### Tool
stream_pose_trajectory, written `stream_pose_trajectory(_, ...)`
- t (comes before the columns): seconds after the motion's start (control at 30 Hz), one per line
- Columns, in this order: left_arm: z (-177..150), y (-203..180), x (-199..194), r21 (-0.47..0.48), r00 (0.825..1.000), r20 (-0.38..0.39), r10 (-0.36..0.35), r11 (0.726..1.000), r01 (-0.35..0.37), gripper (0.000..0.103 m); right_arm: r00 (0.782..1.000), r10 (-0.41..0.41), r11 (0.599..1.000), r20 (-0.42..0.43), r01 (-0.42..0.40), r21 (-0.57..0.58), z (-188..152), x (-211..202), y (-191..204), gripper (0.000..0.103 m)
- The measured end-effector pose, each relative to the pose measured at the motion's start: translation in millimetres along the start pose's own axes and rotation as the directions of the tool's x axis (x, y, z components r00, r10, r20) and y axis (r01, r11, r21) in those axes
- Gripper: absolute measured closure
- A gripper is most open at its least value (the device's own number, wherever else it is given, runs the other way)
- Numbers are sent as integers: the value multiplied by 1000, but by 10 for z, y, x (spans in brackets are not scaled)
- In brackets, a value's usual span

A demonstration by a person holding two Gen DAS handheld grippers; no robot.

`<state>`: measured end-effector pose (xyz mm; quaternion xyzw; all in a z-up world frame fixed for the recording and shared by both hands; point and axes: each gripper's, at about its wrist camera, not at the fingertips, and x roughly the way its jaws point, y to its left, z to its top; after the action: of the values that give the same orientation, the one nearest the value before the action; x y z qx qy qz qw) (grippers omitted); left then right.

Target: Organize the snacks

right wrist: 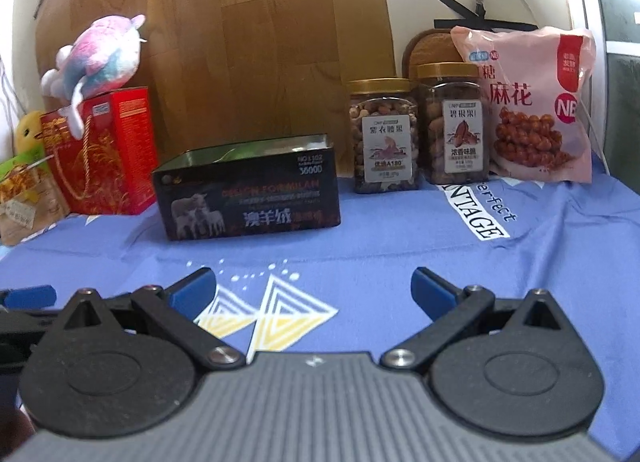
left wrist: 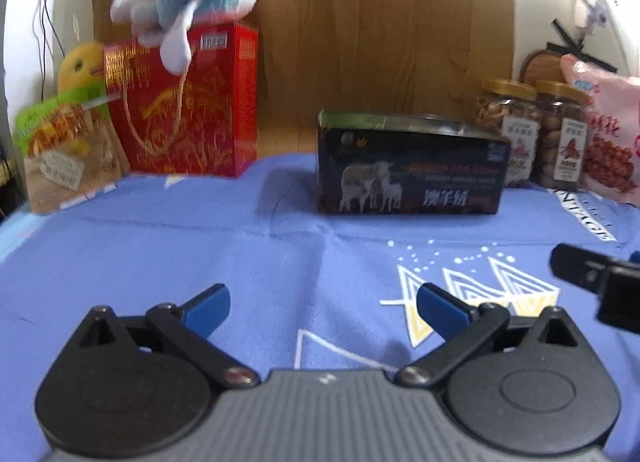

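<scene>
Across the blue cloth (right wrist: 380,246), you have a green snack bag (left wrist: 60,142) at the far left, then a red gift box (right wrist: 104,150), a black open box (right wrist: 248,186), two nut jars (right wrist: 384,134) and a pink snack bag (right wrist: 536,102). Your left gripper (left wrist: 324,310) and right gripper (right wrist: 314,290) both hover over the cloth with jaws spread wide, grasping nothing.
</scene>
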<state>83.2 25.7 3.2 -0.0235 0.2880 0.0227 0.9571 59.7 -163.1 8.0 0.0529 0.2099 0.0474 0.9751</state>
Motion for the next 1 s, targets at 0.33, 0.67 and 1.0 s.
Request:
stream_pose_trajectory(0.33, -17, 80, 3, -51, 1000, 12, -20, 998, 21, 0, 998, 18, 1000, 63, -19, 12, -84, -84, -66, 0)
stream_pose_trajectory(0.67, -31, 57, -52, -39, 999, 49, 20, 999, -19, 0, 993, 56, 994, 106, -66, 92, -99, -158, -190, 0)
stream_pose_trajectory(1.0, -46, 29, -76, -24, 997, 58, 41, 999, -40, 0, 991, 86, 991, 104, -96, 96, -107, -160, -211, 0)
